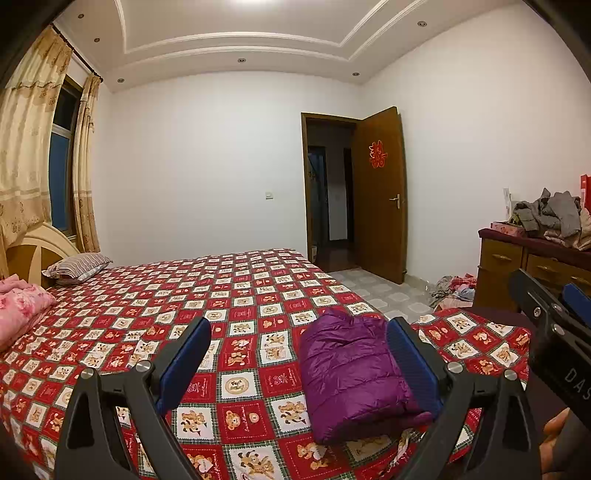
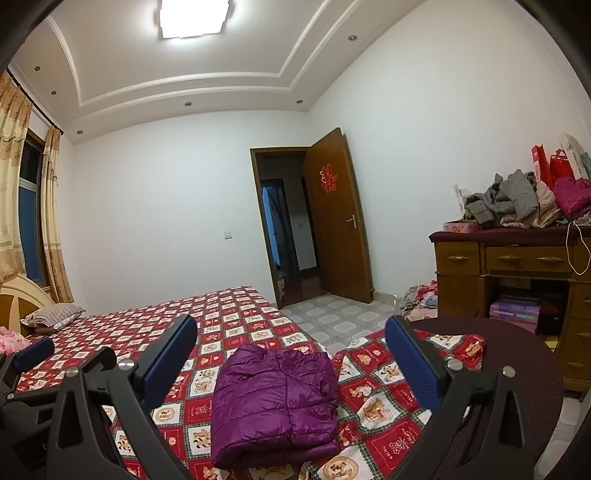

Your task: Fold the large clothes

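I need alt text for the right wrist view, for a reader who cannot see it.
A folded purple jacket lies on a red patterned bed, between the open right tongs, which hold nothing. Behind are an open door and a dresser piled with clothes.

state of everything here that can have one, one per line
purple quilted puffer jacket: folded into a compact bundle, lying on the bed
left tongs: open, holding nothing
right tongs: open, holding nothing
brown wooden door: open
square ceiling light: on
beige patterned curtains: drawn apart, window showing
grey and beige clothes on the wooden dresser: unfolded, heaped
striped pillow: lying flat by the headboard
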The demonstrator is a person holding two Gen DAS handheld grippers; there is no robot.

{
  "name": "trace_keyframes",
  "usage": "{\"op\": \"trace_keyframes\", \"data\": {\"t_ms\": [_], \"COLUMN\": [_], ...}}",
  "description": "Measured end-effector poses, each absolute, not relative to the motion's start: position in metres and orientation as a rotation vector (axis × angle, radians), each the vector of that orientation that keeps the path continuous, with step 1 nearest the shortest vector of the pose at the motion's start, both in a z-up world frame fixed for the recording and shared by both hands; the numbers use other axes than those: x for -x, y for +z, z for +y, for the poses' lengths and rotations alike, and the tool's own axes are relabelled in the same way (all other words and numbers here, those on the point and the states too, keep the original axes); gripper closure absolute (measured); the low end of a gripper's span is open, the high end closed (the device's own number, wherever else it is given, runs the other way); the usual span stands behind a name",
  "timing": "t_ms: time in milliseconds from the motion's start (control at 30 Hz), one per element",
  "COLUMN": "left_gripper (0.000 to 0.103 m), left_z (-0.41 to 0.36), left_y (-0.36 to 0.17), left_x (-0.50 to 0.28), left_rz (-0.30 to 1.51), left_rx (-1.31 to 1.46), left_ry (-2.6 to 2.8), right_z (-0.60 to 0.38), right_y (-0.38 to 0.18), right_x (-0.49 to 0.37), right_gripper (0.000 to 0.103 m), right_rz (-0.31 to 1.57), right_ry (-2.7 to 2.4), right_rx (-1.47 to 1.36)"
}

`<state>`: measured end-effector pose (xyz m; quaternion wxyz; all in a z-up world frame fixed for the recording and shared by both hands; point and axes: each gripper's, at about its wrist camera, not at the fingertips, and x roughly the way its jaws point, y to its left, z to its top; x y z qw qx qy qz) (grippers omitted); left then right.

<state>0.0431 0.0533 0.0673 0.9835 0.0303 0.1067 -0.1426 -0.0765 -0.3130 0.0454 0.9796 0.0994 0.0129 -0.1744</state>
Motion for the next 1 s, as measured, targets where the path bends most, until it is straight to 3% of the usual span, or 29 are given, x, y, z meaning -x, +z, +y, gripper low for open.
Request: {"op": "trace_keyframes", "data": {"t_ms": [767, 1000], "left_gripper": [0.007, 0.007], "left_z": [0.05, 0.054], "left_y": [0.068, 0.066], "left_x": [-0.043, -0.054], "left_rz": [0.179, 0.245], "left_rx": [-0.088, -0.052], "left_ry": [-0.254, -0.277], "right_z": [-0.32, -0.319], "right_y": [0.045, 0.044], "right_x": [0.076, 0.076], "right_gripper": [0.0, 0.0], "right_rz": [0.026, 0.03], "right_ry": [-0.354, -0.354], "right_rx": [-0.206, -0.206]}}
